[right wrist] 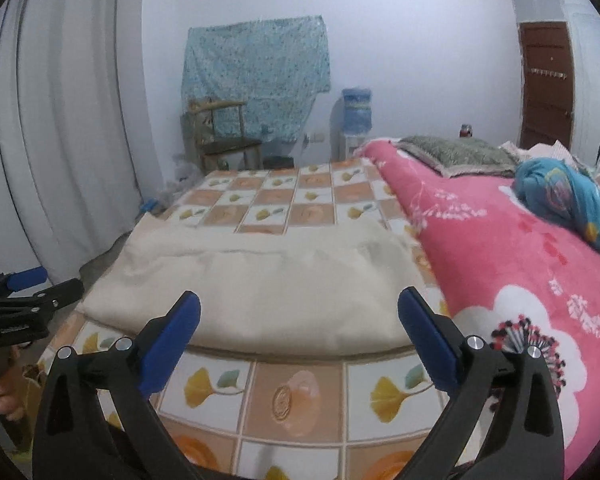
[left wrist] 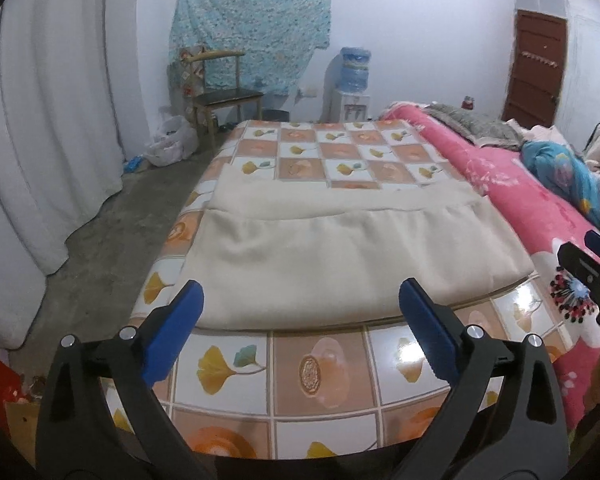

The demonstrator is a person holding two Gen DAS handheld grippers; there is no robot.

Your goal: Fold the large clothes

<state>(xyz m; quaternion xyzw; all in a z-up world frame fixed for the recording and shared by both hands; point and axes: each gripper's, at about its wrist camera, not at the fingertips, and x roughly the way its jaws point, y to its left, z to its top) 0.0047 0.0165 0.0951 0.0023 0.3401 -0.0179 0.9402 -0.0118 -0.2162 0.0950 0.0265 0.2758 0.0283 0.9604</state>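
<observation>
- Here one cream garment (left wrist: 340, 256) lies folded flat on the tile-patterned tabletop (left wrist: 324, 368), its near hem just inside the near edge.
- Two claws: the left claw (left wrist: 300, 328) and the right claw (right wrist: 300, 332) both hang spread wide, pinching nothing, above that near edge.
- One pink blanket (right wrist: 500, 248) crowds the tabletop's right edge.
- The far end and left edge, beside bare floor (left wrist: 112, 240), lie uncovered.

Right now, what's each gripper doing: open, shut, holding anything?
Left gripper: open, holding nothing.
Right gripper: open, holding nothing; cream garment lies free.
</observation>
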